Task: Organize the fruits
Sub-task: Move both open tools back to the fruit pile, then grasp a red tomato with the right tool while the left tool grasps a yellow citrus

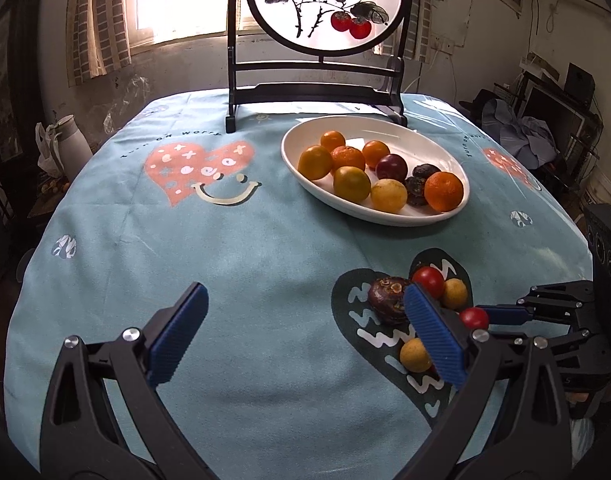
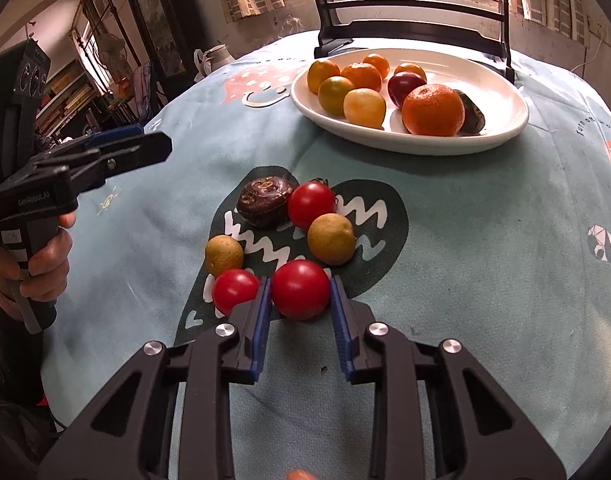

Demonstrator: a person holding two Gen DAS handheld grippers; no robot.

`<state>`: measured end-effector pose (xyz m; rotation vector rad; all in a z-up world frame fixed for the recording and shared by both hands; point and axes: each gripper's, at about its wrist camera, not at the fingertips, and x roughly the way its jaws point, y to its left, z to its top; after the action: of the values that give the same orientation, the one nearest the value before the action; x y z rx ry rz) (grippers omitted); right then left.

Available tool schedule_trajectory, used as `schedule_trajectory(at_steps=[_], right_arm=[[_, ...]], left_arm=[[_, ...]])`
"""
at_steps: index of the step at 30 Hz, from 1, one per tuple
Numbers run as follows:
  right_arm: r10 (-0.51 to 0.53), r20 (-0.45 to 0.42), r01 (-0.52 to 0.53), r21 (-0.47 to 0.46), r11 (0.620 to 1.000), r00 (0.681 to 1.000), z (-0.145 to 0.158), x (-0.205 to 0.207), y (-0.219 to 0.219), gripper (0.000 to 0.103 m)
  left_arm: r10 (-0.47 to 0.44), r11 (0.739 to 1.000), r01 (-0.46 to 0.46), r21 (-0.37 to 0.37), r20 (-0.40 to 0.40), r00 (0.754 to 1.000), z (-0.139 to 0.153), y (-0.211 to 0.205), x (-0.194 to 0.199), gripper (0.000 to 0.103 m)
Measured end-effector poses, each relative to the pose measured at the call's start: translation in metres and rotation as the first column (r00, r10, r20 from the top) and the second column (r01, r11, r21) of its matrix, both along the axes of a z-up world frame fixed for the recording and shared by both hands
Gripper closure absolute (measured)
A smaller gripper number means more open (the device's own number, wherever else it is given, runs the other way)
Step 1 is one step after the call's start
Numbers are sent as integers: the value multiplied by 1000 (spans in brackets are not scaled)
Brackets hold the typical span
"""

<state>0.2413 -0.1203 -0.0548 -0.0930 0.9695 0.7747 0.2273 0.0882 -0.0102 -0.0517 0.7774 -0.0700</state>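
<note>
My right gripper [image 2: 300,286] is shut on a red tomato [image 2: 300,290] that rests on the tablecloth, its blue pads pressed against both sides. Around the tomato lie a second tomato [image 2: 234,290], a third [image 2: 311,205], two yellow-brown round fruits [image 2: 331,239] [image 2: 224,255] and a dark brown knobbly fruit [image 2: 265,202]. Behind them a white oval plate [image 2: 497,96] holds several oranges, a yellow fruit, a purple plum and dark fruits. My left gripper [image 1: 305,300] hovers open and holds nothing, left of the loose pile. The left wrist view shows the right gripper [image 1: 481,314] holding the tomato [image 1: 473,318].
A dark wooden stand [image 1: 317,92] with a round painted screen stands right behind the plate [image 1: 385,128]. The blue patterned tablecloth [image 1: 225,260] drops off at the table's rounded edges. A white jug [image 1: 67,144] sits off the table at left. A hand [image 2: 45,264] grips the left tool.
</note>
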Motion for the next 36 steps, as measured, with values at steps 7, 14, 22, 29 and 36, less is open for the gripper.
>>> schedule_trajectory(at_steps=[7, 14, 22, 29, 36], right_arm=[[-63, 3, 63, 48, 997, 998, 11, 4, -14, 74], [-56, -3, 56, 53, 997, 998, 12, 2, -13, 74], [-62, 4, 61, 58, 996, 998, 13, 1, -14, 74], [-78, 5, 78, 59, 995, 997, 15, 3, -18, 74], [-85, 19, 83, 72, 994, 996, 20, 1, -20, 74]], left_arm=[[-227, 973, 229, 16, -82, 970, -21, -40, -5, 59], [-353, 929, 362, 81, -102, 930, -33, -66, -17, 60], [-380, 911, 390, 134, -93, 920, -42, -76, -16, 72], [-380, 920, 387, 51, -112, 918, -47, -78, -2, 72], [-356, 928, 366, 68, -126, 926, -55, -89, 2, 75]])
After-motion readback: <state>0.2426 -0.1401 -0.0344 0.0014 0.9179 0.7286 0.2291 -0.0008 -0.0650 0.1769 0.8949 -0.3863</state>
